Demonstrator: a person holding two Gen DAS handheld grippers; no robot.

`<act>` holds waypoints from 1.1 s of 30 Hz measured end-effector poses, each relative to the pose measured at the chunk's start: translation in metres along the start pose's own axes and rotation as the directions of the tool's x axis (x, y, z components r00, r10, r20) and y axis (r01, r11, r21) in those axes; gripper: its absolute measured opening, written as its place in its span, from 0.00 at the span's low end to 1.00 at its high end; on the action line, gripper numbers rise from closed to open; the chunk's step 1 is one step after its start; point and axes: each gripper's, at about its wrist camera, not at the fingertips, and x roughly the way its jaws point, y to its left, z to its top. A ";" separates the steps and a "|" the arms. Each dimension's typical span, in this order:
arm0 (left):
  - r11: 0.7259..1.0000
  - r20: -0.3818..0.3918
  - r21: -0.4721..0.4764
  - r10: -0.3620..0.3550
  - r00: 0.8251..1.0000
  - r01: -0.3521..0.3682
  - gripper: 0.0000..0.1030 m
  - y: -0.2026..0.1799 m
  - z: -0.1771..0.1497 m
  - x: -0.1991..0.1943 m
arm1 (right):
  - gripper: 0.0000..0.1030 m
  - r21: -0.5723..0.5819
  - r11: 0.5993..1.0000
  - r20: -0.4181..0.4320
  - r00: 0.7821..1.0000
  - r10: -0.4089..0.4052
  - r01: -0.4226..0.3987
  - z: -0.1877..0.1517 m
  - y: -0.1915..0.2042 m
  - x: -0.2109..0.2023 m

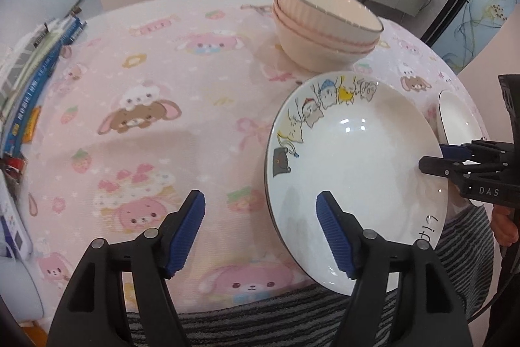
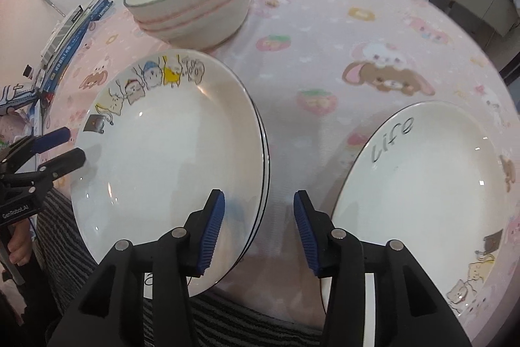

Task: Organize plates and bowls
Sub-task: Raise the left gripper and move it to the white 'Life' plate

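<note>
A stack of white cartoon-printed plates (image 1: pixel 351 165) (image 2: pixel 169 158) lies at the table's near edge. Behind it stands a stack of three cream bowls (image 1: pixel 321 25) (image 2: pixel 195 5). A single "Life" plate (image 2: pixel 425 184) lies to the right; its edge shows in the left wrist view (image 1: pixel 455 119). My left gripper (image 1: pixel 260 233) is open, its right finger over the stack's left rim, holding nothing. My right gripper (image 2: pixel 258 230) is open and empty, hovering over the gap between the stack and the single plate. It shows from the side in the left wrist view (image 1: pixel 435 160).
The round table has a pink cartoon tablecloth (image 1: pixel 162 106) (image 2: pixel 357 31). Books and boxes (image 1: pixel 35 77) (image 2: pixel 65 34) lie along its left edge. A grey striped cloth (image 1: pixel 292 314) hangs at the near edge. Cabinets stand behind the table.
</note>
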 end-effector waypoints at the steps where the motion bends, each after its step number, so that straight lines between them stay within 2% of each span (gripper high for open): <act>1: 1.000 0.027 0.003 0.011 1.000 -0.011 0.68 -0.001 0.000 -0.006 | 0.47 -0.004 1.000 0.044 0.999 -0.008 0.008 -0.003 0.000 -0.008; 3: 1.000 0.090 0.010 0.005 0.996 -0.006 0.68 -0.003 -0.001 -0.020 | 0.51 0.004 1.000 0.119 0.993 -0.019 0.019 -0.009 -0.003 -0.026; 6: 1.000 0.162 0.025 -0.021 0.987 0.017 0.71 -0.012 -0.001 -0.039 | 0.65 0.049 0.999 0.198 0.980 0.013 -0.023 -0.021 -0.013 -0.052; 9: 0.997 0.220 0.073 -0.012 0.975 -0.004 0.75 -0.031 -0.001 -0.054 | 0.67 0.106 0.994 0.262 0.965 0.006 -0.035 -0.033 -0.030 -0.077; 11: 0.993 0.267 0.113 -0.005 0.964 -0.027 0.82 -0.048 0.001 -0.064 | 0.69 0.132 0.991 0.296 0.955 -0.018 -0.023 -0.042 -0.042 -0.093; 13: 0.989 0.313 0.149 -0.030 0.949 -0.018 0.87 -0.062 0.002 -0.073 | 0.73 0.159 0.987 0.342 0.938 -0.051 -0.005 -0.053 -0.055 -0.111; 14: 0.987 0.352 0.160 -0.050 0.935 -0.008 0.89 -0.069 0.002 -0.079 | 0.74 0.170 0.985 0.369 0.927 -0.070 0.007 -0.058 -0.062 -0.119; 16: 0.990 0.466 0.142 -0.065 0.883 -0.002 0.95 -0.078 -0.002 -0.094 | 0.76 0.186 0.981 0.435 0.892 -0.125 0.047 -0.072 -0.073 -0.139; 17: 0.992 0.522 0.128 -0.061 0.851 -0.008 0.97 -0.083 -0.005 -0.102 | 0.80 0.188 0.980 0.464 0.874 -0.147 0.065 -0.078 -0.076 -0.146; 18: 0.992 0.559 0.128 -0.070 0.826 -0.002 0.98 -0.087 -0.007 -0.108 | 0.83 0.191 0.978 0.492 0.854 -0.167 0.081 -0.083 -0.079 -0.153; 20: 0.987 0.598 0.154 -0.127 0.791 0.042 0.99 -0.096 -0.010 -0.117 | 0.83 0.195 0.975 0.534 0.823 -0.194 0.103 -0.094 -0.086 -0.165; 22: 0.982 0.609 0.174 -0.164 0.776 0.072 0.99 -0.105 -0.010 -0.122 | 0.84 0.198 0.975 0.558 0.806 -0.199 0.104 -0.104 -0.096 -0.177; 25: 0.978 0.602 0.190 -0.185 0.777 0.086 0.99 -0.122 -0.004 -0.122 | 0.84 0.222 0.970 0.581 0.786 -0.212 0.097 -0.116 -0.110 -0.191; 26: 0.978 0.604 0.191 -0.189 0.774 0.090 0.99 -0.126 -0.003 -0.122 | 0.84 0.235 0.967 0.583 0.782 -0.221 0.099 -0.119 -0.114 -0.193; 27: 0.977 0.617 0.188 -0.197 0.762 0.100 0.99 -0.130 -0.002 -0.124 | 0.84 0.250 0.963 0.583 0.779 -0.234 0.102 -0.122 -0.119 -0.196; 29: 0.975 0.665 0.174 -0.222 0.713 0.141 0.99 -0.136 -0.009 -0.130 | 0.84 0.279 0.954 0.567 0.784 -0.252 0.106 -0.129 -0.131 -0.199; 30: 0.971 0.672 0.176 -0.237 0.702 0.159 0.99 -0.140 -0.009 -0.131 | 0.84 0.284 0.953 0.552 0.796 -0.251 0.104 -0.132 -0.137 -0.198; 31: 0.966 0.665 0.188 -0.256 0.701 0.175 0.99 -0.145 -0.007 -0.132 | 0.84 0.285 0.954 0.537 0.808 -0.243 0.098 -0.134 -0.143 -0.197; 33: 0.958 0.624 0.217 -0.282 0.729 0.185 0.99 -0.156 -0.001 -0.127 | 0.84 0.292 0.953 0.521 0.823 -0.228 0.079 -0.140 -0.152 -0.195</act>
